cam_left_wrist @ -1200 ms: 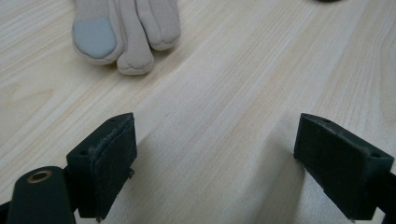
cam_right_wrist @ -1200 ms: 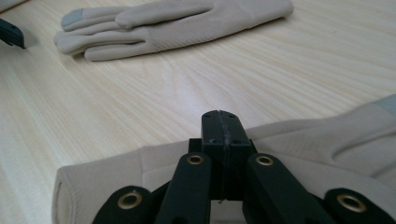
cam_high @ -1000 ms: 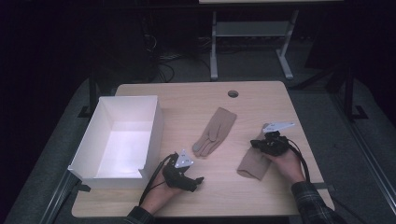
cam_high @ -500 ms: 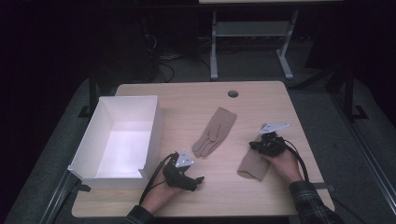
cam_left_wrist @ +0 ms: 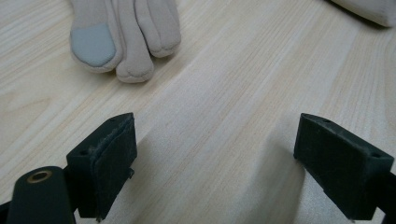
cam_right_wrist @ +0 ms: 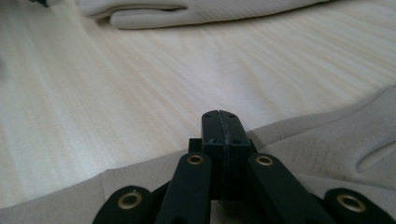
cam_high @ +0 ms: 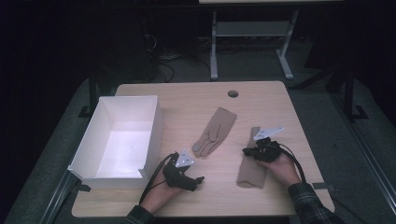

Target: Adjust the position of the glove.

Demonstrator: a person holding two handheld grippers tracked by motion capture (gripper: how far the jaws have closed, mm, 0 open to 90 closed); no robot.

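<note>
**Beige gloves going toward the white box, one still flat on the wood**

Beige fabric is lying under my right gripper (cam_high: 250,151), whose jaws are pressed fully together at the edge of the nearer glove (cam_high: 251,163). In the right gripper view the black tips are meeting just at the cloth's border; whether any fabric is actually caught between them I cannot tell. The glove is lying flat near the front right of the table (cam_high: 280,100), well apart from the white box (cam_high: 154,126) on the left.

My left gripper (cam_high: 198,179) is hovering low with its jaws spread wide and nothing between them. It is pointing at the fingertips of the second glove (cam_left_wrist: 126,37), which is lying in the middle of the table, between the box and the other glove.

To do this step well, I am judging that the right tool needs a real fold of cloth, not just the hem, before it lifts; a thin pinch on soft knit is likely to slip. I should be pressing down slightly as I close, then raising slowly and watching whether the glove follows. The left tool could be easing forward to straddle the finger ends of its glove.

Compared with a second ago, very little is changing: both gloves are lying where they were, the box is unmoved, and my right hand is sitting a touch lower and closer over the glove.
</note>
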